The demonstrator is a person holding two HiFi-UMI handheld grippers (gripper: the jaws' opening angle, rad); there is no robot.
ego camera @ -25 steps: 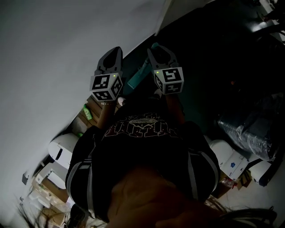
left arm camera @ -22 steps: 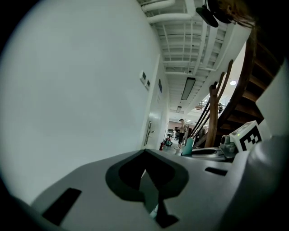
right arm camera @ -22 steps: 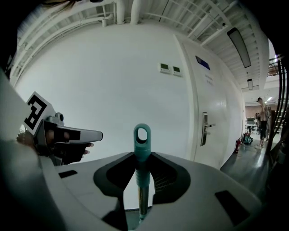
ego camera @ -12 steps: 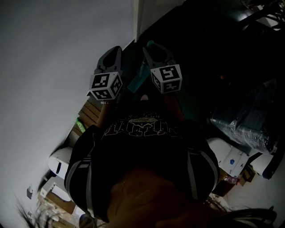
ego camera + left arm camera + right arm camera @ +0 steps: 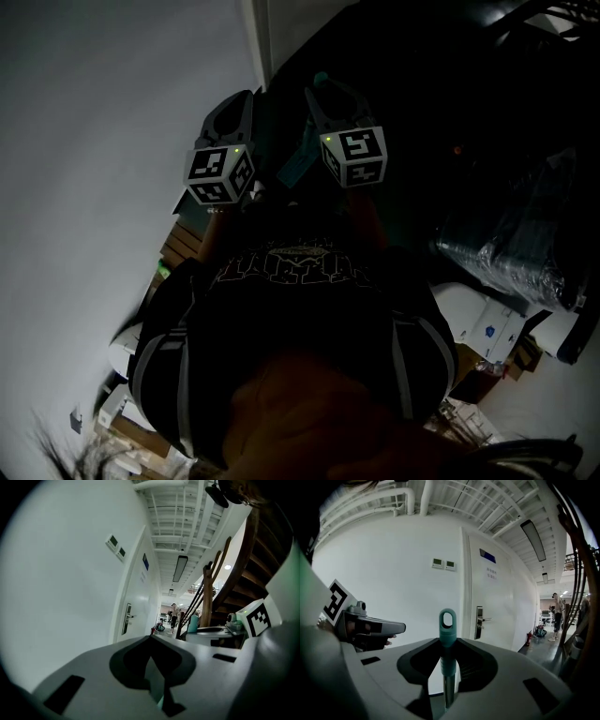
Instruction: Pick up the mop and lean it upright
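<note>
Right hand-held gripper [image 5: 448, 644] is clamped on the mop [image 5: 447, 620] handle. The shaft stands upright through the jaws, teal loop end above, with the wall [image 5: 384, 573] ahead. Left hand-held gripper [image 5: 151, 638] is closed and empty, beside it.

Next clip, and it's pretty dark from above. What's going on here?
A person stands in a corridor with a gripper in each hand, both raised near a white wall. The right gripper is closed on the teal top end of the mop handle, which stands upright between its jaws with its hanging loop poking out above. The left gripper is beside it, jaws together, holding nothing. The mop's head is out of sight.
</note>
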